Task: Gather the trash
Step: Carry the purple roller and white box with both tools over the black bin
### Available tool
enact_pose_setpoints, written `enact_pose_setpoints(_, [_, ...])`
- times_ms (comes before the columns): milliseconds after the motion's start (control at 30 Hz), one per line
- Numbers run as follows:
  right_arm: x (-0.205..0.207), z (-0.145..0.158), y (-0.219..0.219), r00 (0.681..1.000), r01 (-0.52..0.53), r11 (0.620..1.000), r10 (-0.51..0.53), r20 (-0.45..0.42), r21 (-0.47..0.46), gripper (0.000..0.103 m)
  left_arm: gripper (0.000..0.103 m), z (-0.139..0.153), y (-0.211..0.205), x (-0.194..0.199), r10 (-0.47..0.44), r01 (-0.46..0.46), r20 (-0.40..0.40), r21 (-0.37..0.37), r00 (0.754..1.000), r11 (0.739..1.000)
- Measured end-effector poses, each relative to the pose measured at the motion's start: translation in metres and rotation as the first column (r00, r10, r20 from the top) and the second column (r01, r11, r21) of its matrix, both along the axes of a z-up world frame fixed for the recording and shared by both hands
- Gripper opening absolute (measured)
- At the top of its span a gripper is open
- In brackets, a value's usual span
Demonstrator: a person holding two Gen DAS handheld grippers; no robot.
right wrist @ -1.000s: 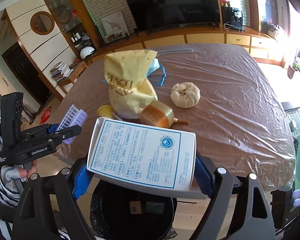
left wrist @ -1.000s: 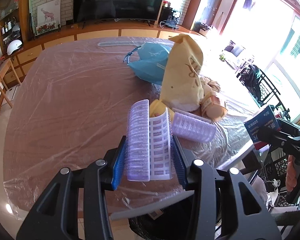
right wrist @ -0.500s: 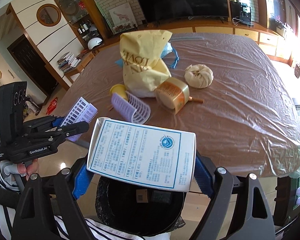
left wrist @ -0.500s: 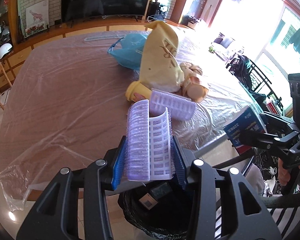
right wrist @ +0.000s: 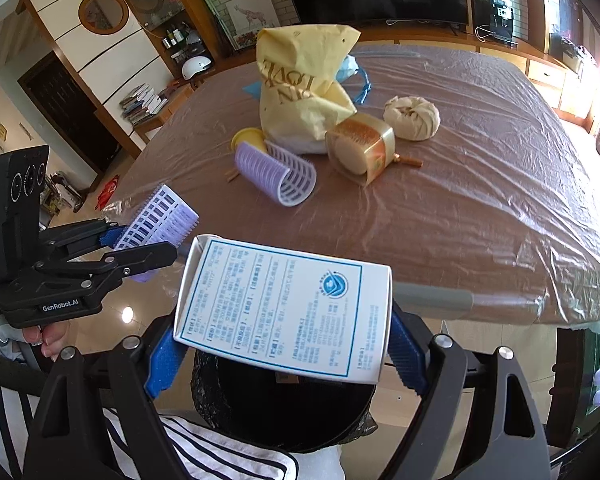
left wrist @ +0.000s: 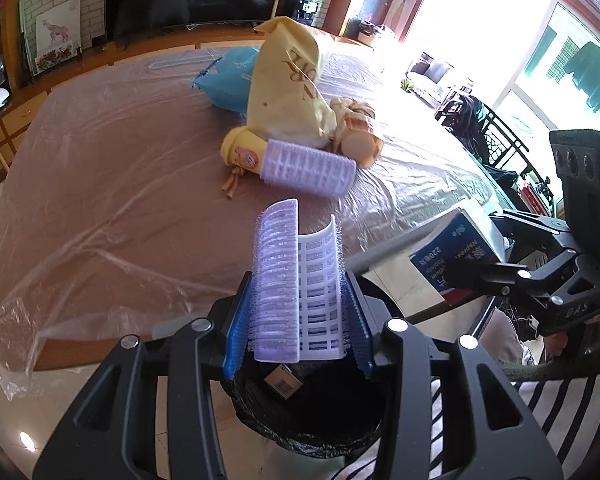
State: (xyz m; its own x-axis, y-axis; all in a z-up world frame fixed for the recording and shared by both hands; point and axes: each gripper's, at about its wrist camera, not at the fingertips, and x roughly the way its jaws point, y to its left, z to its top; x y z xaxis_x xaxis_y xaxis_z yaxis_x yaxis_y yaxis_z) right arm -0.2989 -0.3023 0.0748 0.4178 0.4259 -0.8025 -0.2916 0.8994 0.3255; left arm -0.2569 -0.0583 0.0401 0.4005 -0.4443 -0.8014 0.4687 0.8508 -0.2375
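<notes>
The left gripper pinches a purple hair roller and the right gripper clamps a white box, both above the black bin.

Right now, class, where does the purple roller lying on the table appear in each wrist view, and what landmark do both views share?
Left wrist: roller lies above centre, just beyond the left gripper, in front of the yellow bag.
Right wrist: roller lies centre-left, below the bag, left of the gold box.
Shared landmark: the yellow bag.
</notes>
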Motion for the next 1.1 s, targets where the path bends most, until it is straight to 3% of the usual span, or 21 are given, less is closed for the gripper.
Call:
enact_pose_setpoints(600, [-0.023, -0.023, 0.004, 0.996, -0.035, 0.999, 0.033, -0.079, -0.016, 0.084, 0.044, -0.013, -0.011, -0.032, -0.082, 0.083, -0.035, 0.038, 0.996, 0.996])
enact_pose_setpoints(1100, [-0.029, -0.051, 0.012, 0.989, -0.040, 0.998, 0.032, -0.142, -0.056, 0.084, 0.044, -0.047, -0.025, -0.037, -0.098, 0.107, -0.099, 0.090, 0.990, 0.990])
